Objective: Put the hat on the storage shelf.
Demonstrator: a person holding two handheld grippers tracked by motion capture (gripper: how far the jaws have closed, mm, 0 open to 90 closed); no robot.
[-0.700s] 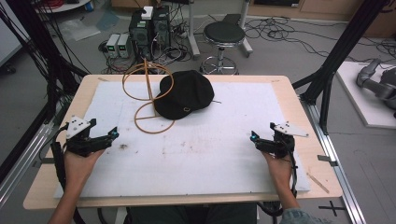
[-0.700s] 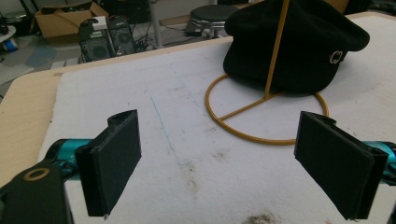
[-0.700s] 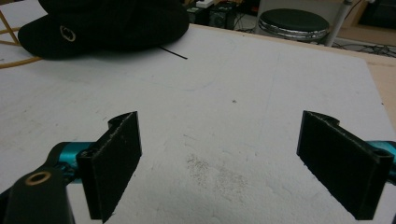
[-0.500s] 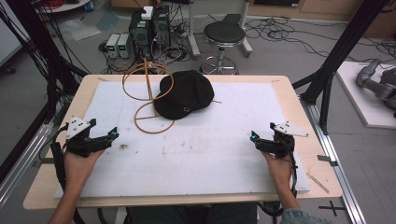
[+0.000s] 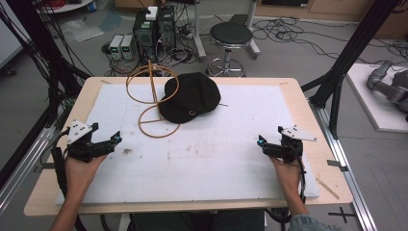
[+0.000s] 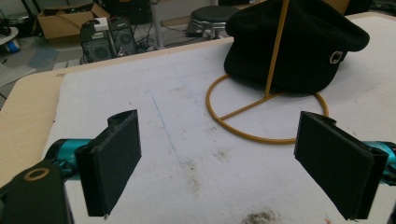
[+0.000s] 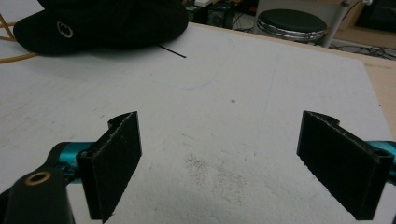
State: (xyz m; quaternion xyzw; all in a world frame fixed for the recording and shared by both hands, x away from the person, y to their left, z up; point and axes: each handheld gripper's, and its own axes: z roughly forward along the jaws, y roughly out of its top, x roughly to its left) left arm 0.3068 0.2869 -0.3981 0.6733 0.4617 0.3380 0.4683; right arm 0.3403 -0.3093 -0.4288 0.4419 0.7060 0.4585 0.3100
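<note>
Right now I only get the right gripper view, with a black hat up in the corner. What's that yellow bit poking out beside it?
Observer: It is part of a gold wire hat stand; the black hat lies on the pad against it, not hung on it.
Operator: Where's my other hand?
Observer: The left hand-held gripper is near the pad's left edge, with its jaws wide open and nothing between them.
Operator: Is the stand lying flat?
Observer: The left gripper view shows its ring base flat on the pad, with a rod rising in front of the hat.
</note>
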